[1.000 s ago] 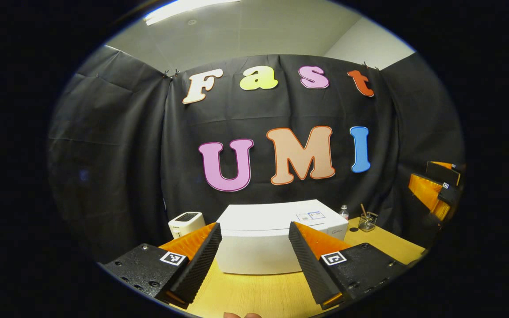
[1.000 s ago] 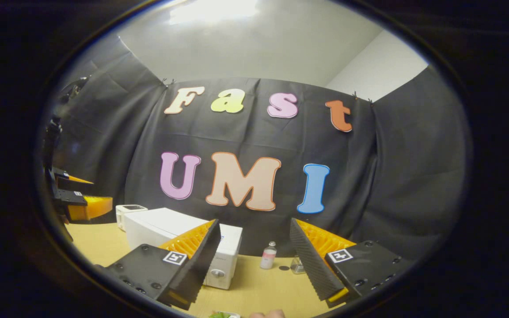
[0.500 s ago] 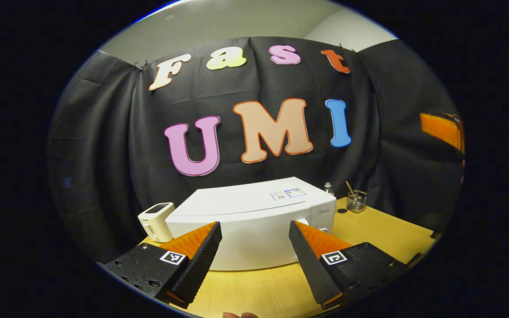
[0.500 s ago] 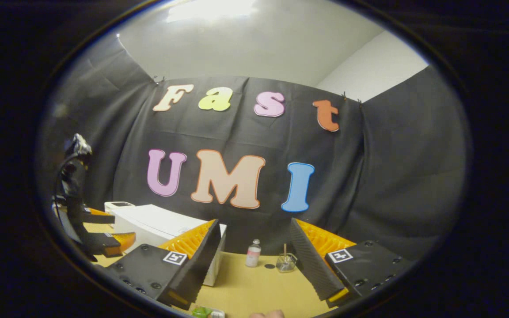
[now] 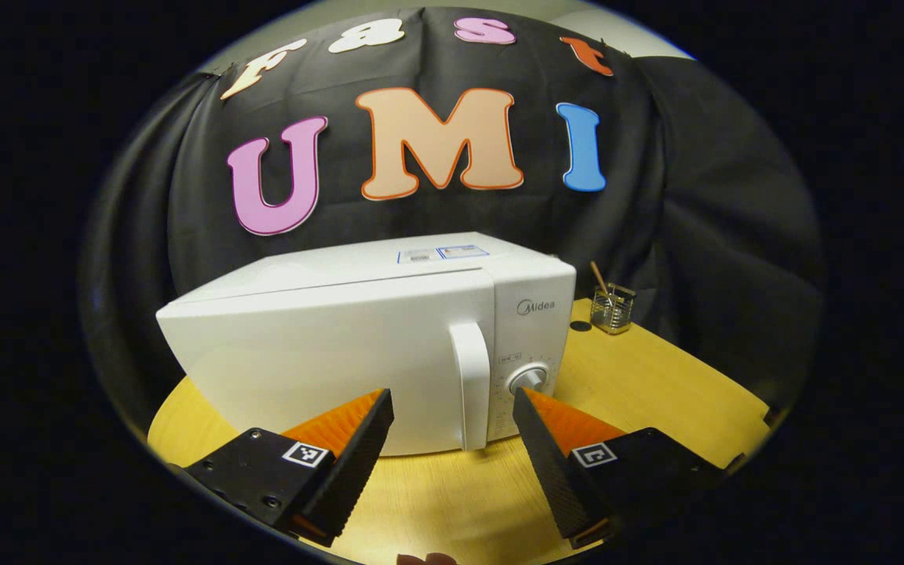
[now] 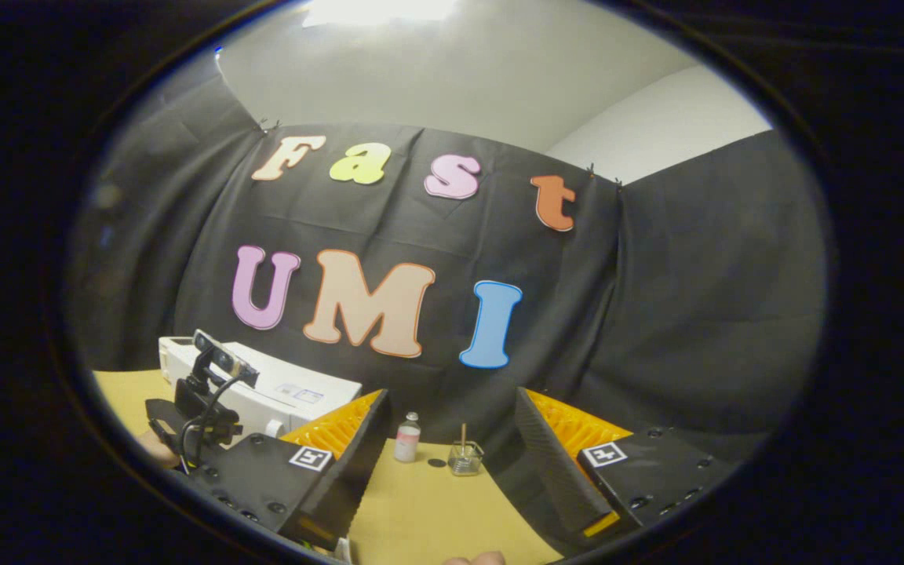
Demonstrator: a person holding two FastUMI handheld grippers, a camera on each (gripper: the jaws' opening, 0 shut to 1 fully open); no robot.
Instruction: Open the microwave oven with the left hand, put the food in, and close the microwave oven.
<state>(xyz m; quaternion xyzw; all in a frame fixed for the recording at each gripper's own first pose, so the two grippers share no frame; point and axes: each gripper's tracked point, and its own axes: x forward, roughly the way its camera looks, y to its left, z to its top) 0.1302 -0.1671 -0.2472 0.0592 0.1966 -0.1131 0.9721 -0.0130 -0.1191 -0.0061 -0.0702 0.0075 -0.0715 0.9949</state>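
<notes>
A white microwave oven (image 5: 358,345) stands on the wooden table with its door shut; its upright handle (image 5: 469,384) and a round knob (image 5: 529,380) are at the right of its front. My left gripper (image 5: 452,439) is open just in front of the door, and the handle lies between its fingers farther on, not touched. In the right gripper view the microwave (image 6: 287,396) sits at the left with the other gripper's body (image 6: 201,408) in front of it. My right gripper (image 6: 452,447) is open over the table, holding nothing.
A small glass holder with a stick (image 5: 610,306) stands right of the microwave, a dark dot (image 5: 580,325) beside it. In the right gripper view a small bottle (image 6: 406,438) and the glass holder (image 6: 465,457) stand near the cloth wall. Wooden table (image 5: 656,392) stretches to the right.
My left gripper has dropped and come close to the microwave's front, so the door, handle and knob now show. My right gripper has swung right; the microwave has slid left in its view.
</notes>
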